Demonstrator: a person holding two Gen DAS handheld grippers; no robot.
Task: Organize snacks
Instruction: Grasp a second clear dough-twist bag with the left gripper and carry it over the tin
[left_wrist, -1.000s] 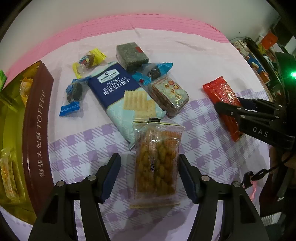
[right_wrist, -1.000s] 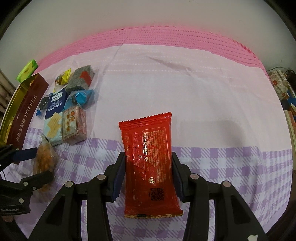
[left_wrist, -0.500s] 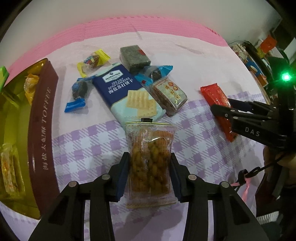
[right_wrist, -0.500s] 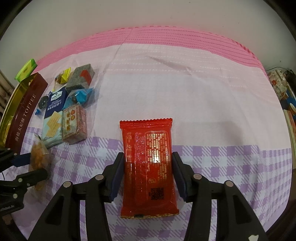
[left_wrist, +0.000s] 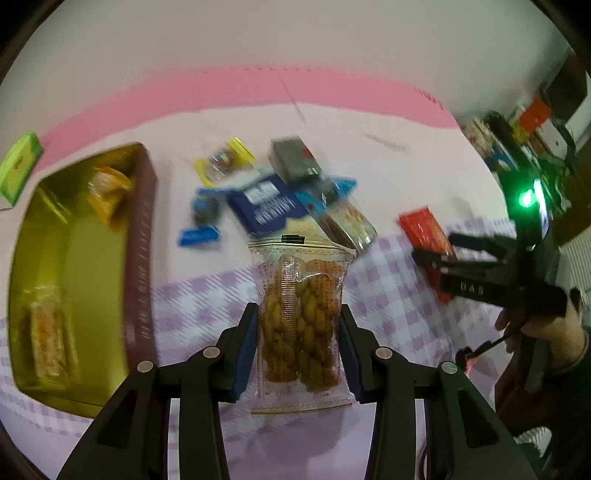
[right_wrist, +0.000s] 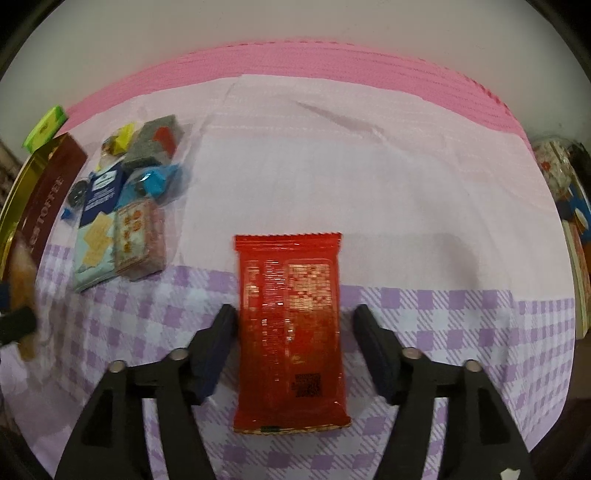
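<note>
Your left gripper (left_wrist: 298, 349), open around the clear twist-snack packet (left_wrist: 299, 325) a second ago, now clamps it and has raised it off the checked cloth (left_wrist: 388, 302), swinging left so the gold toffee tin (left_wrist: 74, 258) fills more of its view. Your right gripper (right_wrist: 295, 341), then tight against the red packet (right_wrist: 290, 332), now stands spread, both fingers clear of it.

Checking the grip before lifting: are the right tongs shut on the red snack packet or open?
Open. The right tongs straddle the red snack packet, with checked cloth visible between the packet and the right-side finger.
</note>
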